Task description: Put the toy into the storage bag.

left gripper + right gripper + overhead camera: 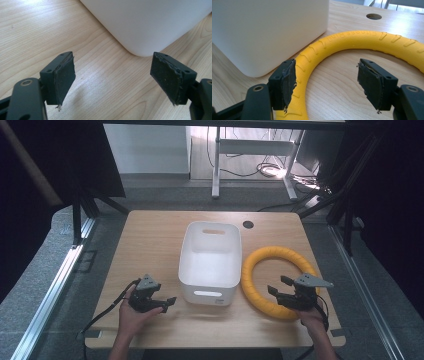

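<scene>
A yellow ring [260,280] lies flat on the wooden table [150,240], right beside a white bin [211,262] that looks empty. My right gripper [277,287] is open over the ring's near right part; in the right gripper view [327,83] its left pad overlaps the yellow ring [362,40] and the right pad sits over the ring's hole. My left gripper [170,304] stands open left of the bin's near corner, nothing between its pads. The left gripper view [113,81] has the white bin [150,22] just ahead.
A round cable hole [248,224] sits in the table behind the bin. Bare wood lies left of the bin and along the front edge. Beyond the table are a white desk frame [216,165], cables on the floor and dark stands at both sides.
</scene>
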### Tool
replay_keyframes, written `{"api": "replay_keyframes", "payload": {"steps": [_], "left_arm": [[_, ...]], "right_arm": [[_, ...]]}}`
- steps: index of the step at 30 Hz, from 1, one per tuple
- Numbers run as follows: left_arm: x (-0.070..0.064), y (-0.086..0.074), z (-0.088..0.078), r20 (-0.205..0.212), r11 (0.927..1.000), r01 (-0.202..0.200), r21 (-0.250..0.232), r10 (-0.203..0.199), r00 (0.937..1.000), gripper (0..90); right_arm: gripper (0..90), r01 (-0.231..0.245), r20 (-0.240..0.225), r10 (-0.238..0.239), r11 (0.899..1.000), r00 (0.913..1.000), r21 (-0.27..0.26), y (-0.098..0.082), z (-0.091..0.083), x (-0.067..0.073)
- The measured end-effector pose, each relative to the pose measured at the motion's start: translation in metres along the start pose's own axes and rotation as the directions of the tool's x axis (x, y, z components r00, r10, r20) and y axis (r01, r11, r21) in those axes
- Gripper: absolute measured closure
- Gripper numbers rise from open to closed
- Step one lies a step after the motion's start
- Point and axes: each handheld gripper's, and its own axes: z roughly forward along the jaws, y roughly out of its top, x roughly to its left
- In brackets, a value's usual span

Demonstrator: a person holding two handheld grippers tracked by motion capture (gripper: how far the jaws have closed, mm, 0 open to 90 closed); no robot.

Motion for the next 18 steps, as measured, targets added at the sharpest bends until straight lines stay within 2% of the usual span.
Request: {"api": "replay_keyframes", "payload": {"steps": [3, 5, 7, 9, 10, 11, 13, 14, 18], "left_arm": [[-0.0003, -0.0002, 0.0002, 0.001, 1.0000, 0.001, -0.001, -0.001, 1.0000, 20.1], [-0.0014, -0.0006, 0.0013, 0.003, 1.0000, 0.003, 0.005, -0.003, 1.0000, 20.1], [-0.0016, -0.0004, 0.0012, 0.005, 1.0000, 0.008, 0.002, -0.008, 1.0000, 20.1], [-0.0012, -0.0002, 0.0011, 0.005, 1.0000, 0.004, 0.001, -0.004, 1.0000, 20.1], [-0.0013, -0.0005, 0.0005, 0.000, 1.0000, 0.002, 0.003, -0.002, 1.0000, 20.1], [-0.0015, -0.0007, 0.0004, -0.002, 1.0000, 0.001, 0.004, -0.001, 1.0000, 20.1], [-0.0023, -0.0012, 0.0003, -0.003, 1.0000, 0.000, 0.005, 0.000, 1.0000, 20.1], [-0.0037, -0.0022, 0.0004, -0.003, 0.9999, 0.000, 0.012, 0.000, 1.0000, 20.1], [-0.0047, -0.0035, 0.0012, -0.002, 0.9997, -0.008, 0.022, 0.008, 1.0000, 20.1]], "right_arm": [[30.8, -0.006, -0.010, 0.006, 1.000, 0.9999, -0.005, -0.0006, 0.0007, -0.0005], [33.4, -0.034, 0.011, 0.034, 0.999, 0.9994, -0.009, -0.0021, 0.0011, -0.0016], [35.1, -0.063, -0.004, 0.063, 0.998, 0.9980, -0.014, -0.0021, 0.0000, -0.0028], [35.4, -0.063, -0.018, 0.063, 0.998, 0.9979, -0.008, -0.0017, -0.0011, -0.0030], [35.3, -0.035, -0.019, 0.035, 0.999, 0.9992, 0.014, -0.0007, -0.0021, -0.0026], [35.2, -0.030, -0.019, 0.030, 0.999, 0.9994, 0.024, -0.0003, -0.0020, -0.0026], [35.3, -0.030, -0.020, 0.030, 0.999, 0.9993, 0.028, -0.0002, -0.0016, -0.0029], [39.5, -0.037, -0.017, 0.038, 0.998, 0.9991, 0.047, 0.0005, 0.0002, -0.0053], [39.0, -0.045, -0.020, 0.046, 0.998, 0.9987, 0.040, 0.0021, 0.0020, -0.0080]]}}
